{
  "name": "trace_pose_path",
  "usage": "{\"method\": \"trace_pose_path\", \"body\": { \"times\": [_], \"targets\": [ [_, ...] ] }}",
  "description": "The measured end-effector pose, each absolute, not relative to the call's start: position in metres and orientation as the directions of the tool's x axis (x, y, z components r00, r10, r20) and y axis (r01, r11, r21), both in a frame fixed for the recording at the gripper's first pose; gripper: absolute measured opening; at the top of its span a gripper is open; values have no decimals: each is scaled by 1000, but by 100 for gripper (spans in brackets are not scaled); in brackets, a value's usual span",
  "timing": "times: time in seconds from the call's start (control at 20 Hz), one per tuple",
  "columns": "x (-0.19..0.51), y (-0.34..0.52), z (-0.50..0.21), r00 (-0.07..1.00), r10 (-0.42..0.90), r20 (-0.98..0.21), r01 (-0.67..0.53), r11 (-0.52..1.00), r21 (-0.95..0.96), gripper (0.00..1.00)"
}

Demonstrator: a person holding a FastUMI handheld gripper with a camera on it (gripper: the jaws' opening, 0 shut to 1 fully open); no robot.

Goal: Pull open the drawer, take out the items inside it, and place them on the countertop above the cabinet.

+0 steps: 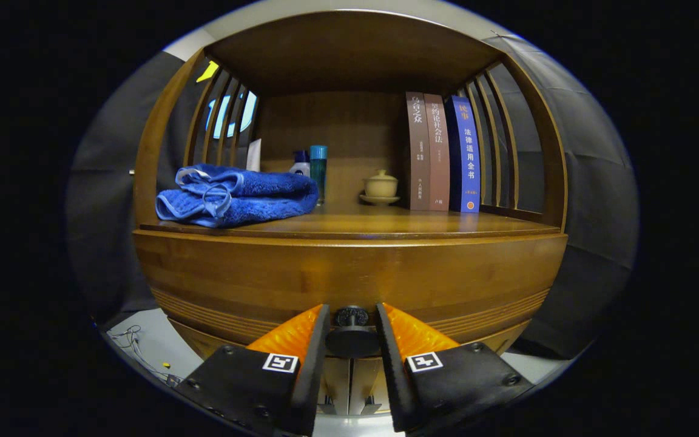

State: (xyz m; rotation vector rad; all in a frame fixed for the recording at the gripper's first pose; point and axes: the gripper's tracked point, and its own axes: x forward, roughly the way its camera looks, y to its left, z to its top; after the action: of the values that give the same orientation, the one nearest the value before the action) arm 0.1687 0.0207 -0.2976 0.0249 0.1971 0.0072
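Closing in on the drawer knob (351, 332), I am holding the claw (352, 331) with its two fingers apart, one on each side of the knob; whether either finger is touching it I cannot tell, so I am not calling it clamped. The knob is sitting between the fingers, its round face pointing straight back toward me and its short stem running away from the claw into the drawer front (349, 276).

The drawer front is lying just beyond the fingers, a wide wooden panel whose long axis is running crosswise to the claw. It is looking flush with the cabinet, so I am judging the drawer unopened: the pull, the removal of its contents and their placing are all remaining. The contents are hidden behind the panel.

Above and beyond the claw, the desk (386, 226) over the cabinet is carrying a folded blue towel (237, 194), two small bottles (312, 165), a lidded cup (380, 186) on a saucer, and three upright books (442, 153); bare wood is lying between towel and books.
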Motion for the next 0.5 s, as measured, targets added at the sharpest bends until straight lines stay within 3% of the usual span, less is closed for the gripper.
{"method": "trace_pose_path", "body": {
  "times": [0.1,0.15,0.5],
  "targets": [
    [167,19,-295,979,-6,-204,11,1000,22,45],
    [172,18,-299,979,-15,-205,19,1000,16,37],
    [163,20,-297,978,-1,-209,4,1000,14,37]
  ]
}}
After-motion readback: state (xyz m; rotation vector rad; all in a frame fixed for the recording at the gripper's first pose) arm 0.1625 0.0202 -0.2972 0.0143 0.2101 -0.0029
